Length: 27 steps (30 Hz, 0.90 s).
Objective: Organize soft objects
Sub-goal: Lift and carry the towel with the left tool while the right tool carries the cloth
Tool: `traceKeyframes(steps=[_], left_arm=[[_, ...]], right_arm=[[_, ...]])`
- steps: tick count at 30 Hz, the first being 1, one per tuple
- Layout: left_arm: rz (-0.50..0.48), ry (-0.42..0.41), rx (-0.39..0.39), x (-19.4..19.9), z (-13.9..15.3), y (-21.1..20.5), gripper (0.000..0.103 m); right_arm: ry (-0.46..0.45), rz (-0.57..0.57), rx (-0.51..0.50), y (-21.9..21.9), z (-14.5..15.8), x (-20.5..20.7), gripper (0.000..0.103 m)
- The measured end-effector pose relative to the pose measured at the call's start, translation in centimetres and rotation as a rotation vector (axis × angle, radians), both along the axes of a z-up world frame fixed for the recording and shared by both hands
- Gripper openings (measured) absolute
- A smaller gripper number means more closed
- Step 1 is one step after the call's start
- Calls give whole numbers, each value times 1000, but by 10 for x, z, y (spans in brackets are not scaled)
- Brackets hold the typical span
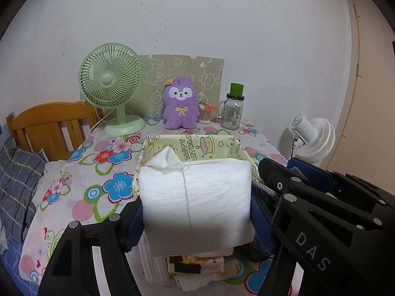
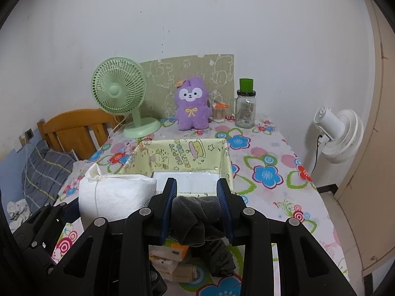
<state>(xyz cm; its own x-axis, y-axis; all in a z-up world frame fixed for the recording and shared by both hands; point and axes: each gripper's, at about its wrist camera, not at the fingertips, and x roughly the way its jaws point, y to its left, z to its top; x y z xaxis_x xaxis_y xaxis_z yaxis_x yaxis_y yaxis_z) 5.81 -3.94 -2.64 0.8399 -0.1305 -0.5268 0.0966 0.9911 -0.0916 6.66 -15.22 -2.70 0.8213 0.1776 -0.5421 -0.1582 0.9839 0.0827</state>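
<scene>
A white pack of paper napkins (image 1: 197,192), tied with thin string, sits squeezed between the blue pads of my left gripper (image 1: 197,209), above the table. The same pack (image 2: 116,197) shows at the left of the right wrist view. My right gripper (image 2: 197,188) is shut on a bunched dark grey cloth (image 2: 195,214). Both grippers hover just in front of a yellow-lined basket (image 2: 172,155) printed with cartoon figures; something flat and white (image 2: 190,180) lies in its bottom. In the left wrist view the right gripper (image 1: 281,166) is close beside the pack's right side.
Small tissue packets (image 2: 167,254) and another dark cloth (image 2: 219,259) lie on the flowered tablecloth (image 2: 266,172) below the grippers. Along the wall stand a green fan (image 1: 111,86), a purple plush (image 1: 180,103) and a glass jar (image 1: 233,113). A white fan (image 2: 340,135) is off the table's right edge and a bed (image 1: 19,180) on the left.
</scene>
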Motion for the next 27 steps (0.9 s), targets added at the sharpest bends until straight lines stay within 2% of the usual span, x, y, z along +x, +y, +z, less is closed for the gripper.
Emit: traceKeyframes(steps=[27], left_arm=[[24, -38, 9, 40, 17, 9, 76]], right_arm=[[-45, -2, 10, 11, 17, 39, 37]])
